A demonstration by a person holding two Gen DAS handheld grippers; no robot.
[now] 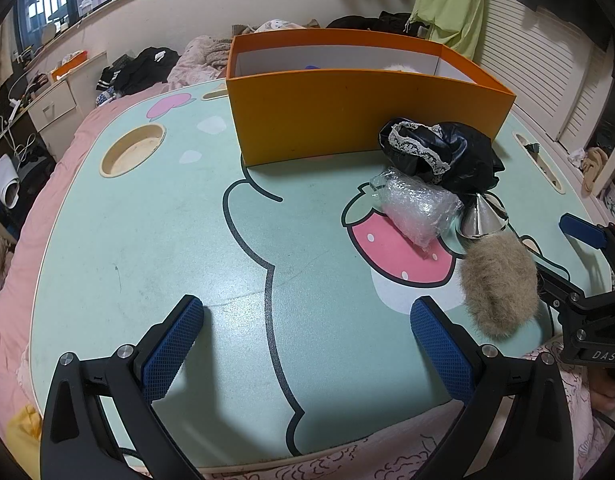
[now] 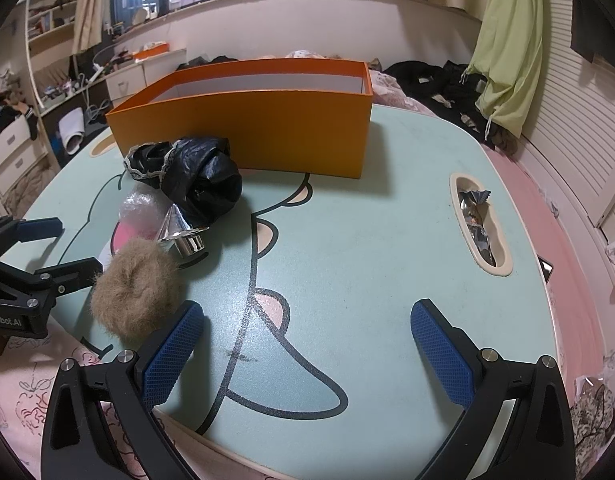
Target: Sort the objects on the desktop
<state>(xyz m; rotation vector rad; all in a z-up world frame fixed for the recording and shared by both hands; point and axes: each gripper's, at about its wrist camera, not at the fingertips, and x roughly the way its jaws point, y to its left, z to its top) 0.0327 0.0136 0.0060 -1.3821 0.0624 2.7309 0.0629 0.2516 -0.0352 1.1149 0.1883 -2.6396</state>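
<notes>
A pile of small things lies on the mint-green cartoon desk point(image 1: 147, 240) in front of an orange box point(image 1: 363, 116). The pile holds a black lace-trimmed cloth point(image 1: 439, 156), a wad of clear bubble wrap point(image 1: 419, 208), a silver cone point(image 1: 481, 216) and a tan fur tuft point(image 1: 497, 284). My left gripper point(image 1: 307, 320) stands wide open over bare desk, left of the tuft, with nothing between its fingers. My right gripper point(image 2: 307, 320) is also open and empty; the fur tuft point(image 2: 135, 288) sits just beyond its left finger. The box point(image 2: 267, 132) is open-topped, with little of its contents showing.
The desk rests on a pink bed. It has a round cup recess point(image 1: 133, 156) at the far left and a long slot point(image 2: 477, 220) holding foil wrappers at the right. Clothes lie on the bed behind the box. A slatted wall runs along the right side.
</notes>
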